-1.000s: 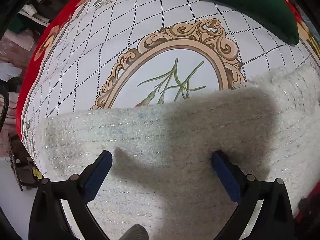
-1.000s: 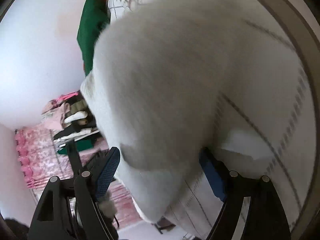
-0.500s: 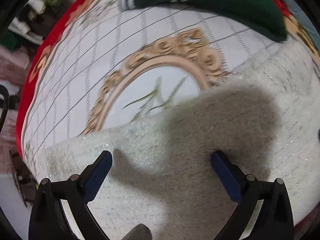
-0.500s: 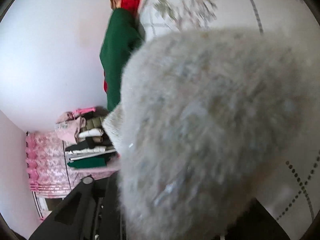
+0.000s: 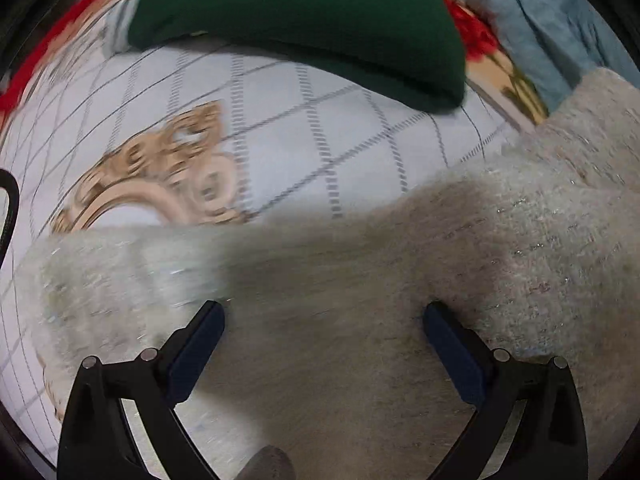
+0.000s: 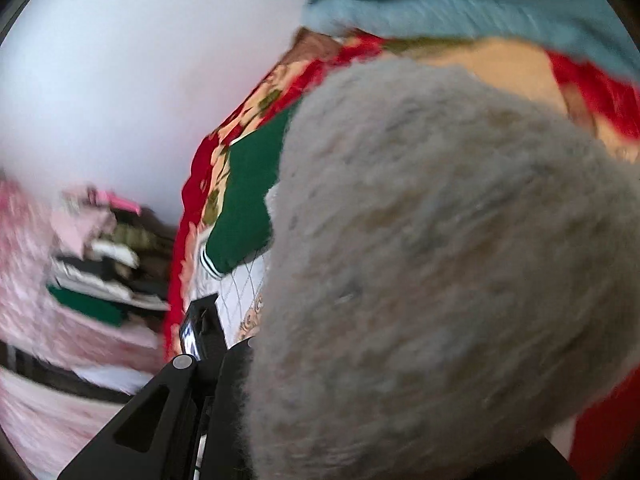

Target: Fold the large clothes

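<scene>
A fuzzy cream knitted garment (image 5: 400,280) lies on a bed with a white diamond-pattern cover (image 5: 280,128). My left gripper (image 5: 324,320) is open, its blue fingers (image 5: 196,344) spread just over the garment's near part. In the right wrist view the same fuzzy garment (image 6: 440,260) fills the frame and hangs bunched over my right gripper. The right gripper's fingertips are hidden under the cloth; only its black body (image 6: 168,412) shows, with the jaws drawn together on the fabric.
A folded dark green garment (image 5: 304,20) lies at the bed's far side, also seen in the right wrist view (image 6: 248,208). A light blue cloth (image 5: 552,20) is at the far right. Shelves with stacked clothes (image 6: 100,264) stand beside the bed's red edge (image 6: 188,216).
The right gripper closed on the fuzzy garment and lifted it, swinging up and across. The left gripper stayed open and its view shifted right over the garment.
</scene>
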Motion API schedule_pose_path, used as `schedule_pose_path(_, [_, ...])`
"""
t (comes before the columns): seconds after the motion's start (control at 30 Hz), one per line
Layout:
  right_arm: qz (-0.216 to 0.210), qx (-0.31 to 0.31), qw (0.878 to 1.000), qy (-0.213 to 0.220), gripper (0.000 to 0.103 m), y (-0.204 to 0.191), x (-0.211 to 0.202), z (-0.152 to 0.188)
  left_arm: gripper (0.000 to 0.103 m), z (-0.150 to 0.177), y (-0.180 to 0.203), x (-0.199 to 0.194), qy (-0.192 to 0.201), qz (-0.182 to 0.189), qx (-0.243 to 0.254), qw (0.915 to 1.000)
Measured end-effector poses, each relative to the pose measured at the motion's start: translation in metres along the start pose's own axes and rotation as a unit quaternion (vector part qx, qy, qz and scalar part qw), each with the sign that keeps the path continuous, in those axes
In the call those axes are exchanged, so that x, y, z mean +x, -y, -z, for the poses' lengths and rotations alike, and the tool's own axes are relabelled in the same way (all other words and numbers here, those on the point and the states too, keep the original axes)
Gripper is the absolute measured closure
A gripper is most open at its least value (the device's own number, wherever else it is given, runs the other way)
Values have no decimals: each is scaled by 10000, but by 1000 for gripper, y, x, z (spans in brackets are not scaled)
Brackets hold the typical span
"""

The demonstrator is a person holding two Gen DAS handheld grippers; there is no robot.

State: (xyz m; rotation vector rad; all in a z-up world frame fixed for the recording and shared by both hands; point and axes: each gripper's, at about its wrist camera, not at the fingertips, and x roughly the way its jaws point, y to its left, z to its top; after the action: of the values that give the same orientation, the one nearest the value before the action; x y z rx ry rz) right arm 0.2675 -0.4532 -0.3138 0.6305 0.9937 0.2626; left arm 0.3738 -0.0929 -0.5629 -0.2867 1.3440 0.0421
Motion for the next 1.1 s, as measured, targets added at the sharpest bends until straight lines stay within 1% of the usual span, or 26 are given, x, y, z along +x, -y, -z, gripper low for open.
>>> schedule_pose_path(0.1, [239,-981,9949,-29,84,-56,-6,18,0,19,-57,-43,128,124,-740,9971])
schedule_pose_path(0.13, [286,-1371,9901,-101,84,-83,-2,29,0,31,-88,-64,225,87,-1072,9939])
schedule_pose_path(0.2, [400,-2036,9780,-211,85,-124,4,55,0,49,-135,-97,423,-181,-1515,9874])
schedule_pose_path(0.27, [497,-2853,9565,-347,85,-170,16,92,0,79,-187,-136,629,-570,-1982,9765])
schedule_pose_path(0.3, [537,-3225,9443,-388,85,-189,21,113,0,94,-203,-150,701,-742,-2164,9709])
schedule_pose_path(0.33, [521,-3677,9274,-441,85,-211,29,138,0,109,-223,-166,768,-912,-2380,9639])
schedule_pose_path(0.37, [487,-3934,9166,-514,85,-224,39,154,0,130,-250,-183,811,-1087,-2642,9549])
schedule_pose_path(0.4, [473,-4211,9037,-618,85,-240,45,177,0,138,-270,-190,824,-1170,-2763,9504])
schedule_pose_path(0.43, [464,-4520,8882,-682,85,-254,57,202,0,159,-289,-202,857,-1319,-2995,9410])
schedule_pose_path(0.47, [477,-4741,8762,-723,85,-262,67,220,0,170,-299,-208,873,-1376,-3123,9359])
schedule_pose_path(0.53, [548,-5267,8442,-831,85,-269,83,273,0,194,-315,-213,847,-1540,-3373,9248])
schedule_pose_path(0.57, [571,-5422,8337,-874,85,-270,88,291,0,203,-321,-215,844,-1591,-3453,9211])
schedule_pose_path(0.6, [622,-5629,8192,-898,85,-269,94,314,0,202,-324,-212,838,-1629,-3492,9190])
schedule_pose_path(0.63, [701,-5876,8002,-975,85,-267,100,339,0,205,-324,-211,809,-1676,-3534,9168])
schedule_pose_path(0.7, [813,-6090,7808,-1136,83,-259,110,371,0,211,-327,-209,787,-1654,-3608,9145])
schedule_pose_path(0.73, [913,-6254,7645,-1268,80,-256,117,389,0,212,-328,-209,778,-1644,-3632,9138])
schedule_pose_path(0.77, [942,-6325,7571,-1337,77,-254,121,399,0,213,-327,-209,778,-1616,-3636,9141])
schedule_pose_path(0.8, [822,-6437,7472,-1434,61,-256,121,410,0,213,-324,-212,800,-1564,-3626,9152])
schedule_pose_path(0.83, [660,-6513,7396,-1559,37,-260,118,417,0,212,-326,-211,815,-1533,-3607,9164])
schedule_pose_path(0.87, [502,-6536,7348,-1741,27,-266,115,420,0,209,-320,-215,860,-1482,-3545,9192])
schedule_pose_path(0.9, [350,-6494,7347,-1928,18,-271,109,420,0,206,-316,-218,882,-1439,-3500,9214])
schedule_pose_path(0.93, [261,-6414,7390,-2045,18,-275,103,416,0,203,-311,-222,917,-1355,-3433,9249])
schedule_pose_path(0.97, [117,-6261,7472,-2227,18,-277,95,410,0,200,-302,-227,965,-1277,-3354,9284])
schedule_pose_path(1.0, [-50,-6061,7575,-2424,18,-275,91,390,0,198,-295,-229,1000,-1214,-3268,9319])
schedule_pose_path(1.03, [-168,-5783,7719,-2635,18,-273,84,375,0,195,-287,-230,1005,-1148,-3189,9354])
schedule_pose_path(1.1, [-392,-5290,7929,-3000,18,-256,71,356,0,192,-265,-225,926,-957,-2965,9457])
